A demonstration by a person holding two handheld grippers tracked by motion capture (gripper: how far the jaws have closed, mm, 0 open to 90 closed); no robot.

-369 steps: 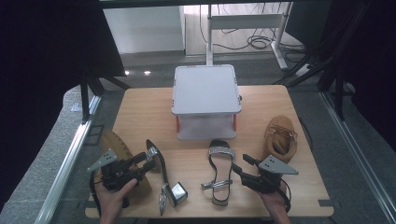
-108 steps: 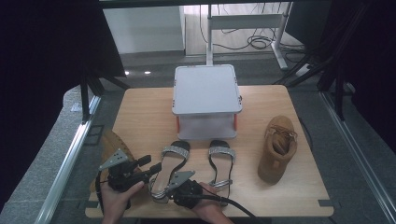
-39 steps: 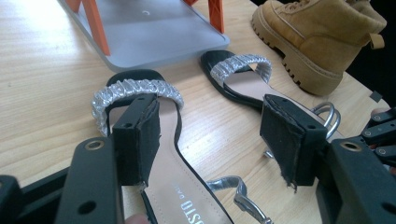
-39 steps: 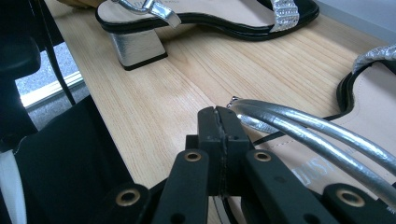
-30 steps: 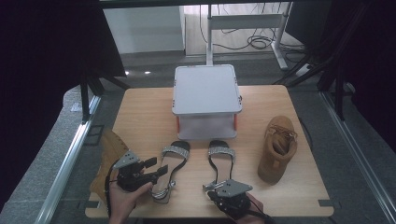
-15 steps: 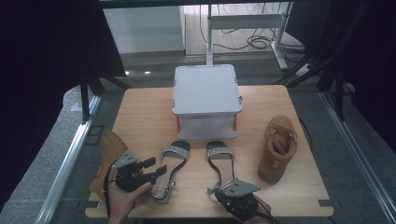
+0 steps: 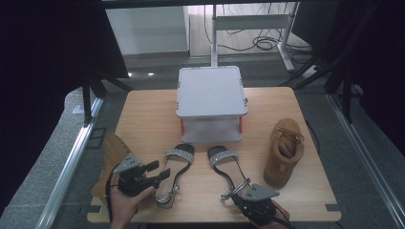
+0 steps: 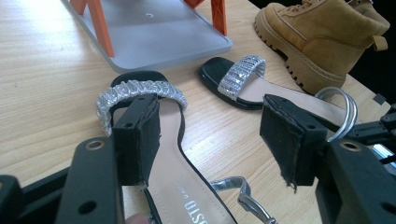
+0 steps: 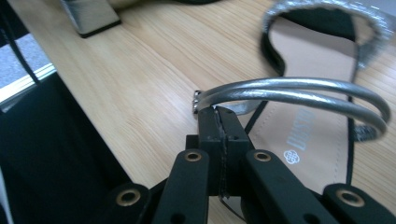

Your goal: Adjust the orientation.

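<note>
We find the right tool (image 9: 219,122) clenched on the right sandal's (image 7: 228,168) silver ankle strap (image 9: 299,93); the left tool (image 8: 212,135) gapes released over the left sandal (image 8: 182,154)

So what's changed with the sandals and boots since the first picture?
The left sandal, then lying skewed at the near edge, now lies straight beside the right sandal. The right boot has been stood up. The right hand-held gripper, earlier open, is now shut on the right sandal's ankle strap. The left hand-held gripper stays open. The box and the left boot kept their places.
</note>
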